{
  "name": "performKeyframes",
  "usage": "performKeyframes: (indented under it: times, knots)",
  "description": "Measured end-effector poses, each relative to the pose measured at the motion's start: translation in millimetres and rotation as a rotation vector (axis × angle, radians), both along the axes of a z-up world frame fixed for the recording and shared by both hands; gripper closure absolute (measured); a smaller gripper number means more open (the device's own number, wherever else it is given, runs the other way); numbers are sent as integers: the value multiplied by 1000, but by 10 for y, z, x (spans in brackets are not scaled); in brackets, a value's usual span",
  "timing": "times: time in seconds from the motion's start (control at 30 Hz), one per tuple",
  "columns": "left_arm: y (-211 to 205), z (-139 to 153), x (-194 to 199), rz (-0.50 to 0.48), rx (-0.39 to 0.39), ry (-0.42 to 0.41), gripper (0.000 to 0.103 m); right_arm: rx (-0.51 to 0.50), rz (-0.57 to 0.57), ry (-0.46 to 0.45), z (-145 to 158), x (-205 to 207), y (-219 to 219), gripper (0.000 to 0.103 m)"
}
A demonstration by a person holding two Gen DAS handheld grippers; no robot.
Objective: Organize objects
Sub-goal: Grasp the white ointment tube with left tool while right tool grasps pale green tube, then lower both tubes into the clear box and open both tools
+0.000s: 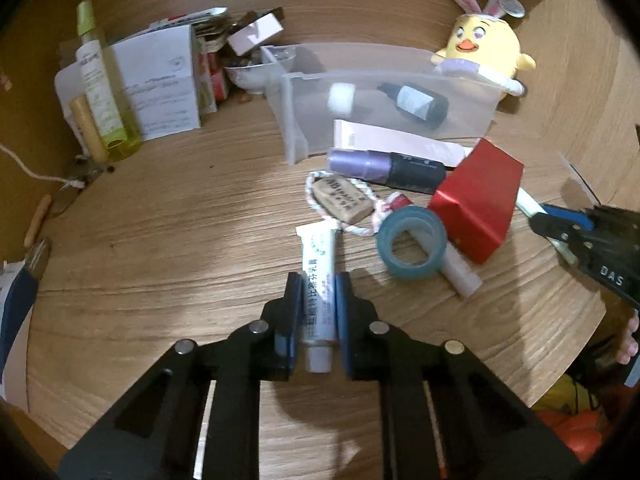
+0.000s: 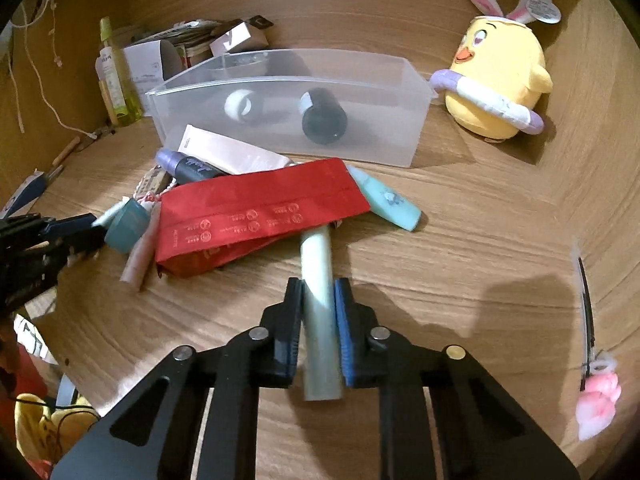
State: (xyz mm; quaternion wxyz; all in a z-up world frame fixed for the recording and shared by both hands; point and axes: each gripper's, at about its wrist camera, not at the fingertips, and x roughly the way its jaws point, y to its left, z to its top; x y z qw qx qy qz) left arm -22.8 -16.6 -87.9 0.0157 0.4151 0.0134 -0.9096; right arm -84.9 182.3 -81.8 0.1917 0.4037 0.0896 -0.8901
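Both tubes lie lengthwise between gripping fingers: white tube (image 1: 318,300) left, pale-green tube (image 2: 319,312) right.

Two bottles (image 2: 322,116) lie in the bin (image 2: 416,136), clutter perhaps touching its front.

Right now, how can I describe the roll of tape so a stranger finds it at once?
Start at the clear plastic bin on the wooden desk, then look at the pile in front of it. The roll of tape leans beside the red box. It is the only teal ring with an open hole.
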Motion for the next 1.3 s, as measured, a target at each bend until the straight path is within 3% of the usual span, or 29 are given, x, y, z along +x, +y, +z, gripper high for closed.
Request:
performKeyframes:
  times: [0.2,0.37,0.63,0.87,1.07,1.3]
  knots:
    - [-164,16,79,64,33,9,87,-26,-71,9,35,81,269,89]
    - [-228,207,71,92,52,68,87,-67,-97,58,249,83,401,89]
    - [-182,665,-129,72,81,198,87,-102,-55,190,741,-129,248,89]
    - [-187,962,-487,60,89,253,87,-123,-33,269,1107,-536,19,89]
    - [-219,1087,-912,40,113,239,87,-133,-7,261,1261,-955,-172,89]
    - [-136,908,-1475,-1,104,114,87,-77,12,142,1069,-1559,-382,89]
